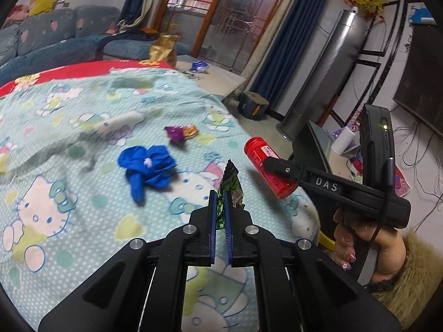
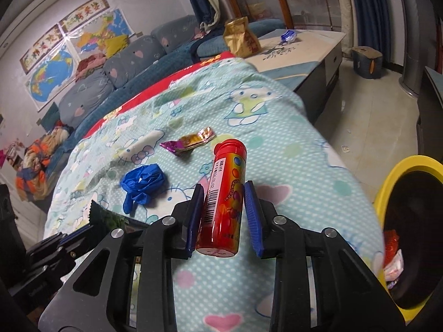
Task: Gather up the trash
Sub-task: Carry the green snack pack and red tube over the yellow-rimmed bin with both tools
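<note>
A person is working over a bed whose quilt (image 2: 277, 127) is pale blue with cartoon cats, a gripper in each hand. The left gripper (image 1: 220, 207) is pinching a green wrapper (image 1: 229, 185) flat between its closed pads, the crinkled foil sticking up above the quilt. The right gripper (image 2: 223, 215) is clamping a red tube (image 2: 225, 193) across its middle, cap pointing away, with both pads pressing on its sides and the tube lifted off the quilt. Still lying on the quilt, beyond the tube, are a blue glove (image 2: 142, 184) and a purple-gold wrapper (image 2: 189, 141) — the glove nearer, the wrapper further on. A yellow bin (image 2: 387, 193) lined in black is standing just off the quilt's right edge, with packets already inside. The tube looks rigid, smooth and light, so a mid-body grip seems sound, though glossy plastic could slide if the hold slackens. The wrappers are likely featherweight and crackly — best pinched at an edge. The glove appears limp, and any raised fold should serve.
</note>
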A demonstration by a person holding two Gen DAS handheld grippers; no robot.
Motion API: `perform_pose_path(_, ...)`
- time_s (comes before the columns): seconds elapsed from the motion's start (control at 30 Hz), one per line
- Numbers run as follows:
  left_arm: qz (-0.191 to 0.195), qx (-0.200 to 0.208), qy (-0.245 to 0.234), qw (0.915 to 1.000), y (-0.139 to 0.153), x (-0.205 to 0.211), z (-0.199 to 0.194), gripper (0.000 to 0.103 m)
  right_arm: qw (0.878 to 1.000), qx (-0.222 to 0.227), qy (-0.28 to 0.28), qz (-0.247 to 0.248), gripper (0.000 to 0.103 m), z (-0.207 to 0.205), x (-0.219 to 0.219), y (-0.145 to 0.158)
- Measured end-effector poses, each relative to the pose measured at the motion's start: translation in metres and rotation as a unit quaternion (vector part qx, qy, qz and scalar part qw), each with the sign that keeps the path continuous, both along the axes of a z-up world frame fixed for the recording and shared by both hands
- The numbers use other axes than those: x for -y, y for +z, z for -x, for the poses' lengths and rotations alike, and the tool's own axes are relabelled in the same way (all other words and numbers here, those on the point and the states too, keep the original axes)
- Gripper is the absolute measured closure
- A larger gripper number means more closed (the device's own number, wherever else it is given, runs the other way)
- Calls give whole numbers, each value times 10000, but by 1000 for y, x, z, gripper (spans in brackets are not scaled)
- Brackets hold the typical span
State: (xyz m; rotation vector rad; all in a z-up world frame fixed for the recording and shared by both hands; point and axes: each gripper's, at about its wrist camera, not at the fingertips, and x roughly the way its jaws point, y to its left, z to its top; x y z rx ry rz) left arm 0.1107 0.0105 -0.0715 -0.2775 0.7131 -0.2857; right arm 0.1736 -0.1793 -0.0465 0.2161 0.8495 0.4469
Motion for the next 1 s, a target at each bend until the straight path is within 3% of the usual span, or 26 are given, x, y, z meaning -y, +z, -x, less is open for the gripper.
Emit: perform_pose_path(1.0,-246,535,-867,9945,36,90,-26,98,9952,362,-907,-77,80,22,99,25)
